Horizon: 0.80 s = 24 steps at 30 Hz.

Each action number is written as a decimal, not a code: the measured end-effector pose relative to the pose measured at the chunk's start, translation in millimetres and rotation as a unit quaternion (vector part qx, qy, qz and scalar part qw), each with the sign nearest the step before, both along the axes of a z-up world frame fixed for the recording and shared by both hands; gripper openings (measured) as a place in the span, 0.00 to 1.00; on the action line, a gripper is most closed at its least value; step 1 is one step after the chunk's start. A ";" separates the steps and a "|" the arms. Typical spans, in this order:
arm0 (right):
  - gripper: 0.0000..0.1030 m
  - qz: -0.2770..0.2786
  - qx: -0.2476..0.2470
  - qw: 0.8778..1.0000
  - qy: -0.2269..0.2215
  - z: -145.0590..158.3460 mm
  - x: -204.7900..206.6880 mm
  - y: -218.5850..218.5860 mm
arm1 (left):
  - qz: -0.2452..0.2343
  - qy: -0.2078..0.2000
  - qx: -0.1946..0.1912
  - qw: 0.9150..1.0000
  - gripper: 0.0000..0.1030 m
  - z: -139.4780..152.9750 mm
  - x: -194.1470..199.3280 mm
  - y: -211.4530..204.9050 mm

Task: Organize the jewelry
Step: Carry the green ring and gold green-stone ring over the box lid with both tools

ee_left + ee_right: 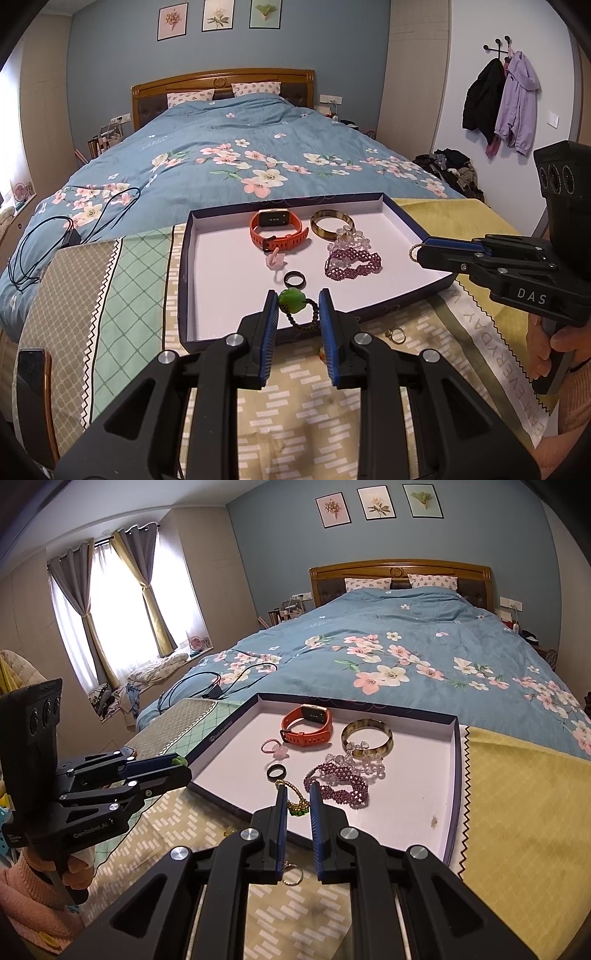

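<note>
Bedside tray [186,266], green-stone beaded bracelet [291,301], dark cord

Small ring [293,874] half hidden behind right gripper [299,797]; phone [31,369] cut by edge.

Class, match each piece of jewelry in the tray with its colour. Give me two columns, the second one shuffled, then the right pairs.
Things:
1. watch
2. bangle
3. plain ring
4. woven bead bracelet

Colours:
A. purple
B. black
C. orange strap
D. mottled amber-brown

Pairs: 1-C, 2-D, 3-B, 4-A
</note>
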State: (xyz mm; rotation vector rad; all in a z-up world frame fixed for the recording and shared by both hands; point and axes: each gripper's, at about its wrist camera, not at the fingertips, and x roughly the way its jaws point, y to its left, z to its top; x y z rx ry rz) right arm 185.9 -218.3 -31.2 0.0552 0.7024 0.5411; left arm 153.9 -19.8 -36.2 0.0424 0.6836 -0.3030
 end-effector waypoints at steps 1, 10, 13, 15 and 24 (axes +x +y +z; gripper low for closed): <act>0.10 0.000 0.000 1.000 0.000 0.2 0.9 0.1 | 0.000 0.000 -0.001 1.000 0.22 0.0 1.7 0.3; 0.10 -0.002 -0.005 1.000 -0.001 1.6 10.8 2.0 | 0.004 0.002 0.005 1.000 0.22 -2.7 18.4 -1.0; 0.10 -0.004 -0.007 1.000 -0.001 0.7 16.5 2.2 | 0.004 0.006 0.003 1.000 0.22 -5.0 24.5 -1.4; 0.10 -0.004 -0.006 1.000 0.003 -0.7 20.9 2.9 | 0.004 0.011 -0.002 1.000 0.22 -6.0 28.7 -1.1; 0.10 -0.007 -0.008 1.000 0.014 -6.5 34.7 4.6 | 0.002 0.019 -0.006 1.000 0.22 -11.0 41.4 -2.9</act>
